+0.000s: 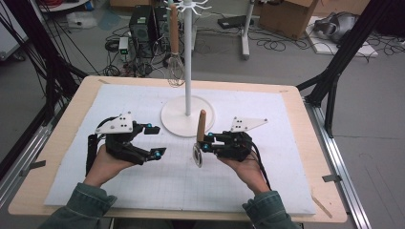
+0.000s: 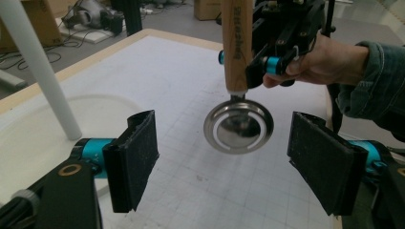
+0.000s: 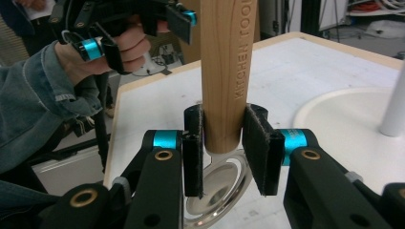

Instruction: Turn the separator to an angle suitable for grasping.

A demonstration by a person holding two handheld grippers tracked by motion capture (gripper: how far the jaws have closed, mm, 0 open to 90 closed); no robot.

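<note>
Item: wooden-handled utensil (image 1: pixel 201 131) with a round metal head (image 2: pixel 238 126), held upright over the white mat (image 1: pixel 143 191), near the rack base (image 1: pixel 174 125).

Right gripper (image 3: pixel 223 148): clamped low on the handle.

Left gripper (image 2: pixel 224 162): jaws apart, empty, either side of the head without touching.

Risks: the smooth handle may slip or swing in the narrow pads; the left jaws closing off-centre could knock the head aside.

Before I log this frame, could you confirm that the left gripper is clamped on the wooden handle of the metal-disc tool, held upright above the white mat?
Not quite: the right gripper is clamped on the wooden handle, as the right gripper view shows. The left gripper is open. The tool is upright above the white mat, as you say.
</note>
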